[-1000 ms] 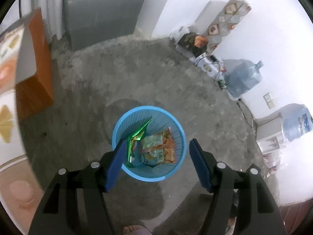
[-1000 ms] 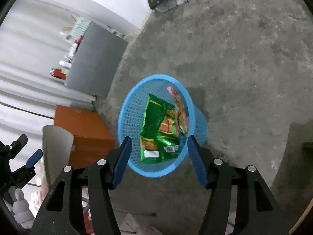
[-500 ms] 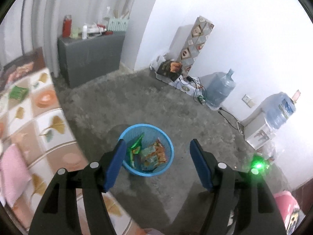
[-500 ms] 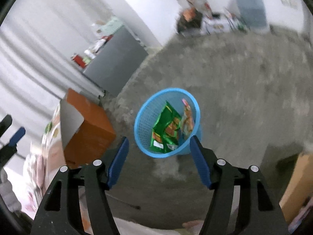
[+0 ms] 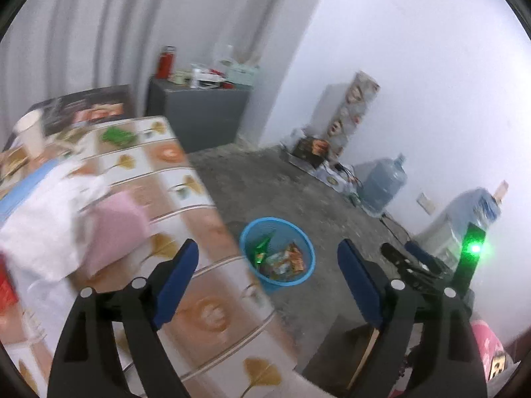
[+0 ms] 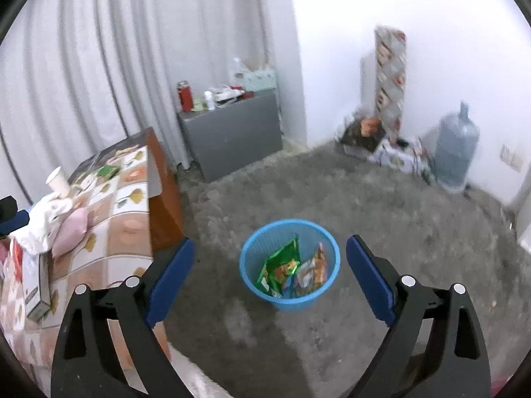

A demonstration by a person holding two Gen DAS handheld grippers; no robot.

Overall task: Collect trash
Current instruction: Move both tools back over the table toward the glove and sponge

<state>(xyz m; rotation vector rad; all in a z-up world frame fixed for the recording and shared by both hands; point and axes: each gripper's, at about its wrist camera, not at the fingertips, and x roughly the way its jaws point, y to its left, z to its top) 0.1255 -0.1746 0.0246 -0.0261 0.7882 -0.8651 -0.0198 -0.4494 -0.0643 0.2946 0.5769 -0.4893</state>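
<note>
between the right claw (image 6: 269,265) fingers, far below, sits the trash basket (image 6: 313,301).

You can read no text here: the print on the snack wrappers (image 6: 282,270) in the blue basket (image 6: 252,252) and on the small box (image 6: 31,293) at the table's edge is too blurred.

Both hand-held grippers (image 5: 268,270) (image 6: 269,270) raised, farther from basket (image 6: 289,262).

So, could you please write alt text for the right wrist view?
An open, empty gripper points at a blue basket on the floor holding snack wrappers. A cluttered table stands to the left.
</note>
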